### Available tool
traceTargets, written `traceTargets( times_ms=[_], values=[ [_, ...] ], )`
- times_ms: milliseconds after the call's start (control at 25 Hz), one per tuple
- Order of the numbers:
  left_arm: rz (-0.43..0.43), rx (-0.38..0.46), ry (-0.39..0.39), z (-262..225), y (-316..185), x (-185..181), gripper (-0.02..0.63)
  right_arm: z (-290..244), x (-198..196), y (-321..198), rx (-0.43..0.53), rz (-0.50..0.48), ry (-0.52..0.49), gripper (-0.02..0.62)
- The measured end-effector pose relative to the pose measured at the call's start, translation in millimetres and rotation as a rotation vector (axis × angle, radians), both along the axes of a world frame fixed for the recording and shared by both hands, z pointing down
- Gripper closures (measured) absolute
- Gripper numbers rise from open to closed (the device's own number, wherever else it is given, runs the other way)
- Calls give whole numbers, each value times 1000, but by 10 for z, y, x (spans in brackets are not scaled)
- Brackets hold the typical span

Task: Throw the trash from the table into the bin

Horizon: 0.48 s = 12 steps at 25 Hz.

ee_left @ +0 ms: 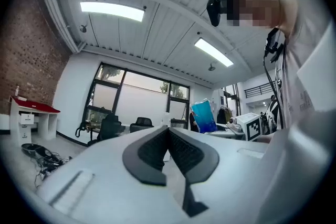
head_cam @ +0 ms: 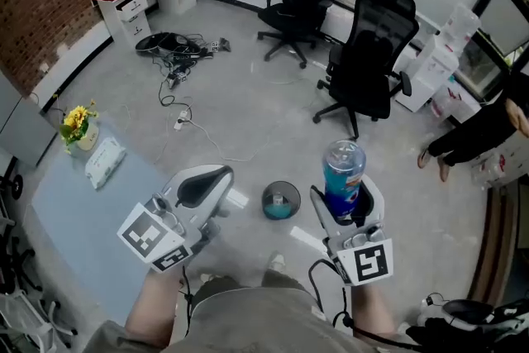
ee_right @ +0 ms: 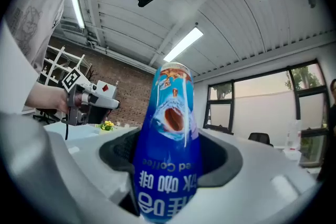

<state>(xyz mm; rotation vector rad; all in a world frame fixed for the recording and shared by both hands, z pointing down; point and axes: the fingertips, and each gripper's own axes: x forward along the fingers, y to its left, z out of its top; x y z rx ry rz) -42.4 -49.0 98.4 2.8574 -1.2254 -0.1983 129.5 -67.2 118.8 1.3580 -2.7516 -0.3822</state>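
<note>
Clamping a blue coffee bottle point(ee_right: 170, 149), right tool point(head_cam: 345, 209) tight around it, left tool point(ee_left: 168, 147) pressed together, empty.

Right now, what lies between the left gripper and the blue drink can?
Head view: a small round bin on the grey floor shows between the left gripper and the blue drink can.

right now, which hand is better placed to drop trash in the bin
Right. The right tongs are shut on the blue drink container, while the left tongs are shut on nothing. The round bin on the floor shows between the two, so reach looks similar.
</note>
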Motion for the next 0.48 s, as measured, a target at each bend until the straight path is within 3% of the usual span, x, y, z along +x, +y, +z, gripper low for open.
traceTargets(
  times_ms=[480],
  values=[
    [-70, -20, -47, 119, -442, 902, 607, 87, 839, -474, -25, -78, -69, 287]
  ],
)
